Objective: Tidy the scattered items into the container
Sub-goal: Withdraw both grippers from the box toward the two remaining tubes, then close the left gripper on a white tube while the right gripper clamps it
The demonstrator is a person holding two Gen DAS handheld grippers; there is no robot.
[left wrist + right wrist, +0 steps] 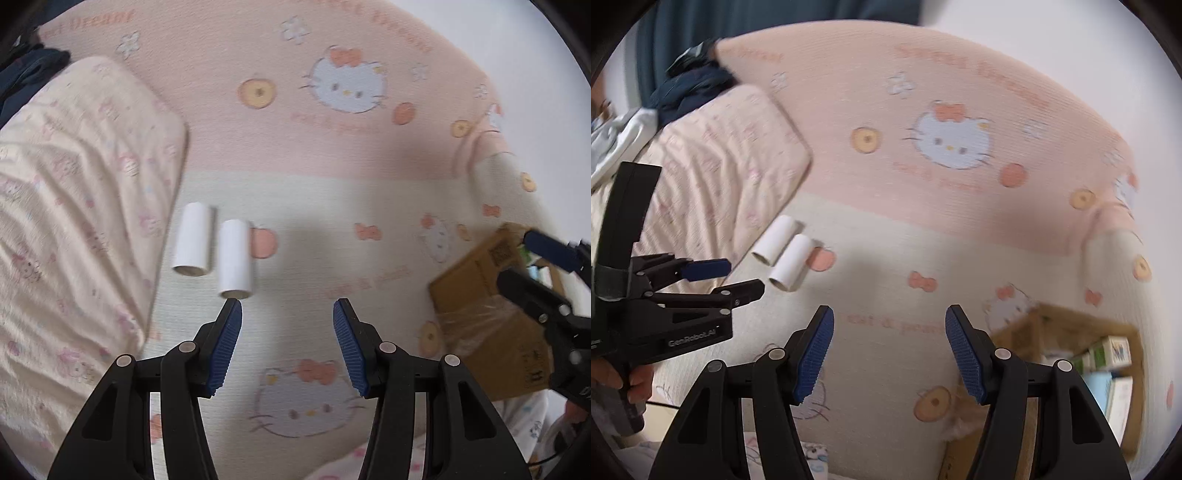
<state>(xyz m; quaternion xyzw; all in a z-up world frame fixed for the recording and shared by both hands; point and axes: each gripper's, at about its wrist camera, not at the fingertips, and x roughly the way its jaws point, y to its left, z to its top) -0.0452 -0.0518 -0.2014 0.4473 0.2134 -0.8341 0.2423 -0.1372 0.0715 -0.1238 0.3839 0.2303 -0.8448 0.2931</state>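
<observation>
**Two rolls left, both nearer our left tongs**

Two white rolls lie side by side on the cartoon-cat bedsheet (369,229). In the left wrist view, we see them in the left middle of the frame: the nearer roll (235,258) sits just above and slightly left of the left gripper (287,308), its open end almost at the tip of the left-hand finger (229,336). The farther roll (193,239) lies just beside it, toward the pillow (74,221). Both long axes run roughly up the frame, nearly in line with our fingers, so we judge a wrist turn or a small leftward shift is needed to straddle one across its width. The left tongs are spread wide and hold nothing. At the right edge of the frame we see the cardboard box (476,273), with the other tool in front of it.

In the right wrist view, the nearer roll (790,267) and the farther roll (772,240) appear left of centre, slanting up to the right, well apart from the right gripper (889,314), which is also released and empty. The left gripper (733,278) shows at the left edge, its tips just beside the nearer roll. The cardboard box (1034,321) sits at lower right, with small cartons inside, close to our right tongs. We judge the left hand is better placed for the pickup.
</observation>
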